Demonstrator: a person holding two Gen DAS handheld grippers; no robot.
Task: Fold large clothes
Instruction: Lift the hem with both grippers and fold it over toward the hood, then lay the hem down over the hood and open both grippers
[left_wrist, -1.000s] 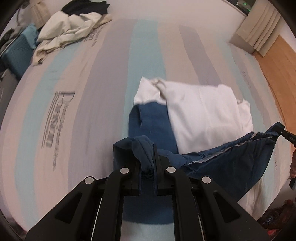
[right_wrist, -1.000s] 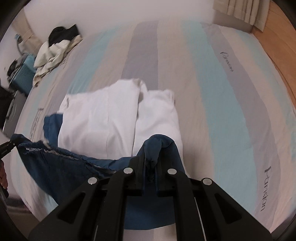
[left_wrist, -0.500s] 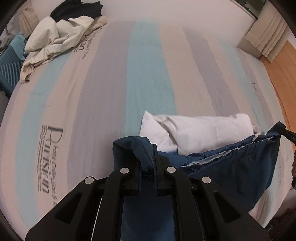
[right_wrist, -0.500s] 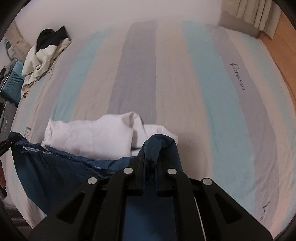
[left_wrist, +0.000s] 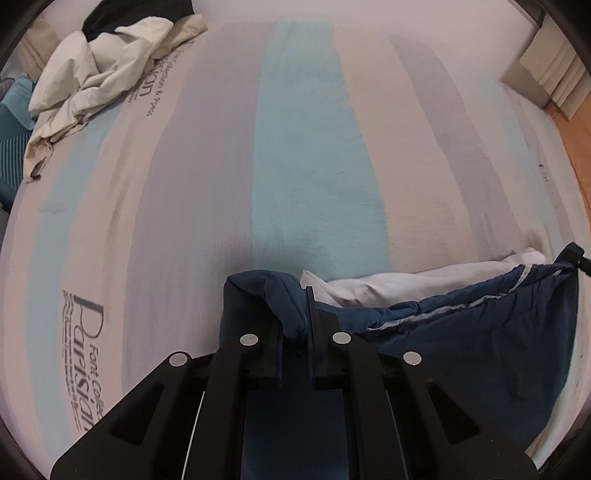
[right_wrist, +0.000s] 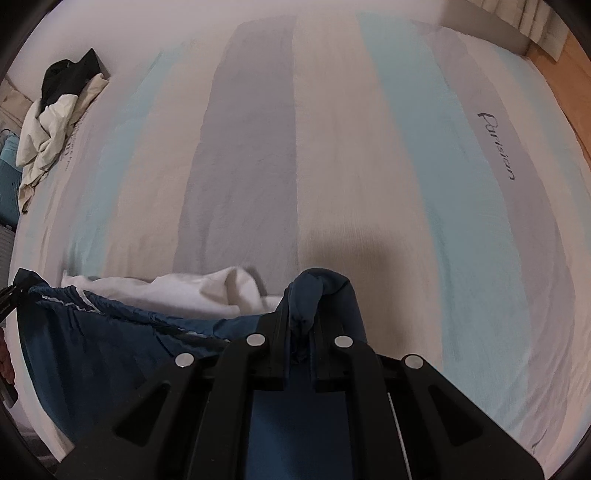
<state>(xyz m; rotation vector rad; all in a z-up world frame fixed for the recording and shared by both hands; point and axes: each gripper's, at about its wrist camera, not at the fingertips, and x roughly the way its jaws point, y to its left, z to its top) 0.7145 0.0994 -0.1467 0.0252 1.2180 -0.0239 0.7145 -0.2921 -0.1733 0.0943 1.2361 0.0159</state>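
Observation:
A dark blue garment (left_wrist: 461, 332) with a white part (left_wrist: 406, 280) hangs stretched between my two grippers above a striped bed. My left gripper (left_wrist: 295, 325) is shut on one bunched blue corner. My right gripper (right_wrist: 301, 321) is shut on the other corner; it shows at the right edge of the left wrist view (left_wrist: 576, 254). In the right wrist view the blue cloth (right_wrist: 110, 339) sags to the left with the white part (right_wrist: 177, 291) behind its edge. The garment's lower part is hidden below the grippers.
The bed sheet (left_wrist: 303, 147) has blue, grey and beige stripes with printed lettering (right_wrist: 496, 146). A pile of cream and black clothes (left_wrist: 103, 74) lies at the far left corner, also in the right wrist view (right_wrist: 55, 122). Wooden floor (right_wrist: 569, 70) and curtains lie to the right.
Both grippers have moved forward over the bed with the garment. The white part, spread flat on the bed before, now shows only as a narrow strip behind the blue edge.

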